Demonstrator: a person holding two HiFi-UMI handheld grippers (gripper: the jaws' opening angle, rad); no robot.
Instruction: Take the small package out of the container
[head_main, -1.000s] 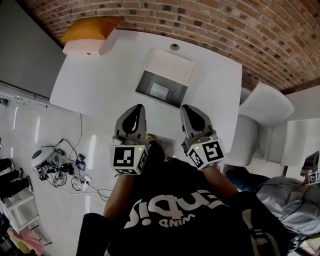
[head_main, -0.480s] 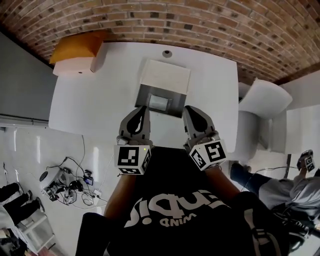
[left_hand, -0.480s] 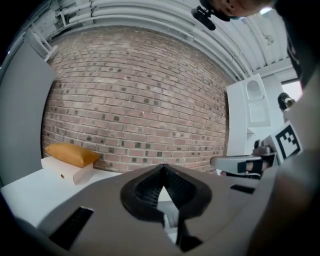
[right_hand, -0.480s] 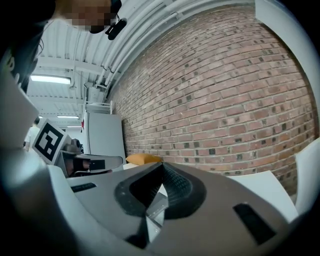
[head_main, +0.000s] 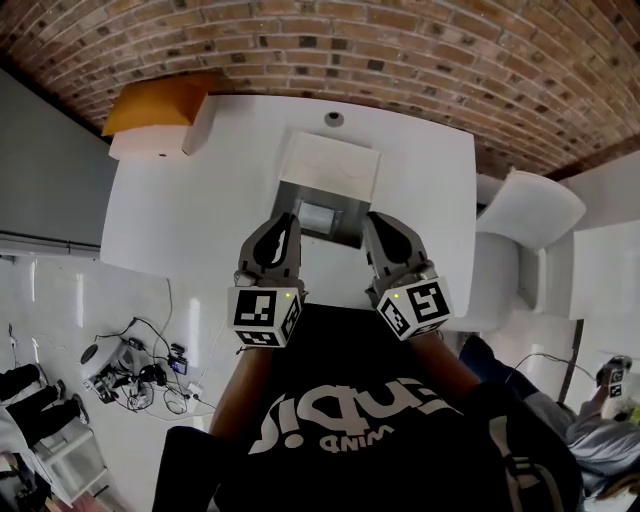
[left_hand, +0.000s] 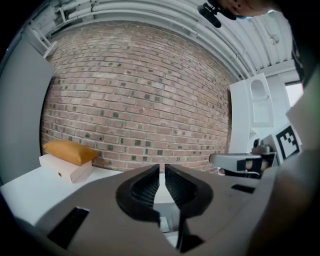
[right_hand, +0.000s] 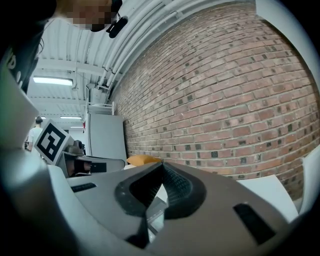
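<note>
— Worktop (head_main: 190, 200) and room are queried.
— White surface noted, set against brick wall (head_main: 400, 50); small package (head_main: 319, 213) seen inside open container (head_main: 347, 205) on it.
— Fingers?
— Pressed together, nothing between, on left gripper (left_hand: 162, 172) and right gripper (right_hand: 161, 170).

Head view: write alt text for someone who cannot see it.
Seen from above, the left gripper and right gripper, both shut and empty, point at an open container on a white table. A small package lies inside. An orange cushion tops a box at far left.
</note>
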